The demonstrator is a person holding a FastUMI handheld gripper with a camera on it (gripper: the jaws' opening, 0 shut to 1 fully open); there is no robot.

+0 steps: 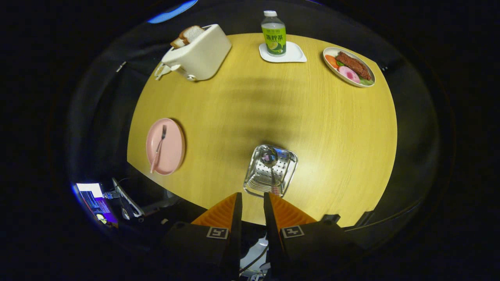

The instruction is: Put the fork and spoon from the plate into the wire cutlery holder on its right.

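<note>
A pink plate [172,150] lies on the yellow round table, far off to the left of my fingers. On it rests the fork [158,149], metal tines pointing away and striped pink handle toward me. The wire cutlery holder [287,166] stands just ahead of my fingers, to the plate's right. The spoon [270,158] lies in it, shiny bowl at the far end and pink handle reaching back toward my right fingertip. My gripper [252,197] hovers above the table's near edge, open by a narrow gap with nothing between the fingers.
At the table's far side stand a cream toaster [201,54] with bread slices, a green drink bottle [274,35] on a white coaster, and an oval dish of food [349,66]. A lit screen [95,201] sits below the table's edge, left of the fingers.
</note>
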